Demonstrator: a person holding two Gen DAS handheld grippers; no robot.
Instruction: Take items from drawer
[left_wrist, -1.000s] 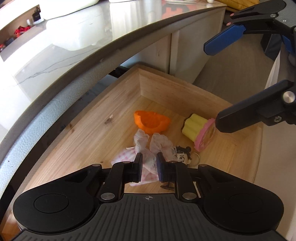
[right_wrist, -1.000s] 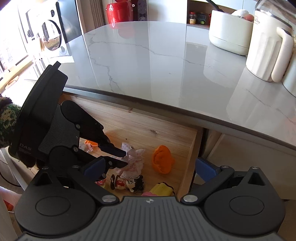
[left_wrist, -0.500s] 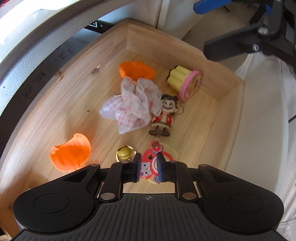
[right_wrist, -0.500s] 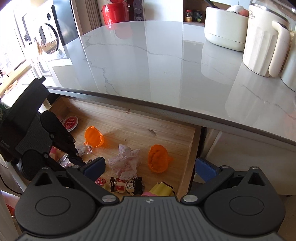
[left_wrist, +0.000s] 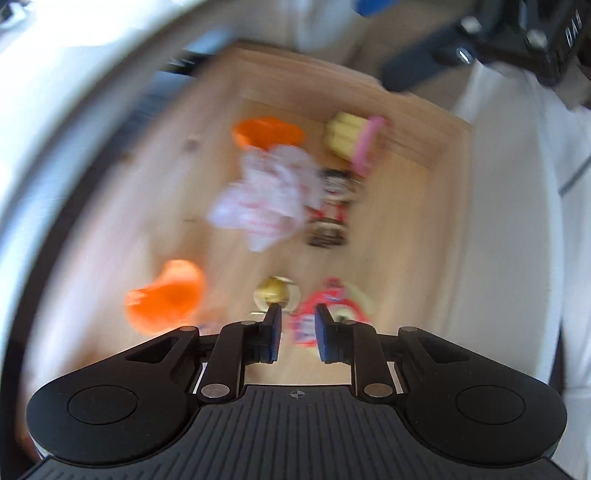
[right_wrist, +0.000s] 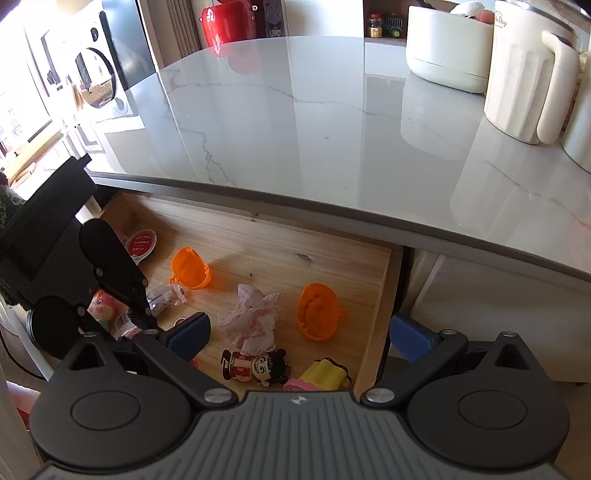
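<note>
Down in the open light-wood drawer (right_wrist: 266, 254) lie orange plastic cups (right_wrist: 190, 268), a doll keyring (right_wrist: 255, 365) and a red round lid (right_wrist: 141, 243) with unreadable print. Left gripper (left_wrist: 297, 328) is opening, nothing between; right gripper (right_wrist: 297, 334) spread wide, empty. Cream ribbed jug (right_wrist: 517, 77) reads "Day".

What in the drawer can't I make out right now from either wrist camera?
- Red flat item under the opening left gripper: left wrist view is motion-blurred, print unreadable.
- Pink toy: right wrist view, partly behind the left gripper's body.
- Yellow-pink toy: right wrist view, lower part hidden by the right gripper.
</note>
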